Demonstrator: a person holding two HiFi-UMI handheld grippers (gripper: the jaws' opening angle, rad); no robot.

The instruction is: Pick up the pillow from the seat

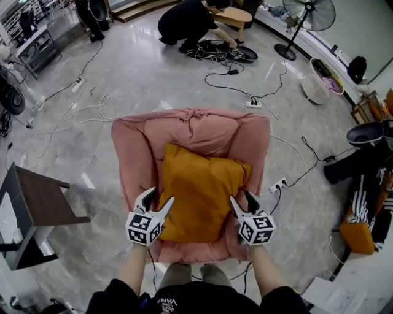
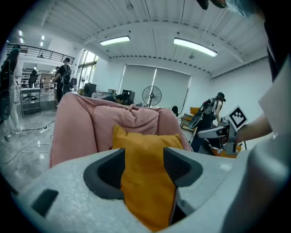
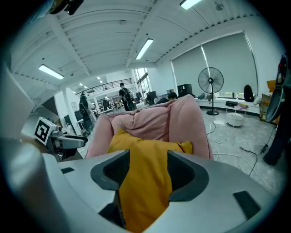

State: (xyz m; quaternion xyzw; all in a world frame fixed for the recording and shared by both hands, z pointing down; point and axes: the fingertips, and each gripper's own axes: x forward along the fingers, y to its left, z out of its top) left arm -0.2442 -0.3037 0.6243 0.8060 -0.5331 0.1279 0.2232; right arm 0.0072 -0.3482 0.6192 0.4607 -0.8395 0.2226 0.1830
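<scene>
An orange pillow (image 1: 199, 190) lies on the seat of a pink armchair (image 1: 190, 126), leaning against its backrest. My left gripper (image 1: 155, 202) is at the pillow's near left corner, my right gripper (image 1: 244, 203) at its near right edge. In the left gripper view the orange pillow (image 2: 145, 182) fills the gap between the dark pads (image 2: 107, 170) and hangs below them. The right gripper view shows the same: orange fabric (image 3: 145, 182) bunched between the pads (image 3: 184, 170). Both grippers are shut on the pillow.
A dark side table (image 1: 43, 202) stands to the left of the chair. Cables and a power strip (image 1: 277, 184) trail over the glossy floor. A person crouches at the back (image 1: 190, 21) near a standing fan (image 1: 310, 15). Black gear and an orange box (image 1: 359, 236) sit on the right.
</scene>
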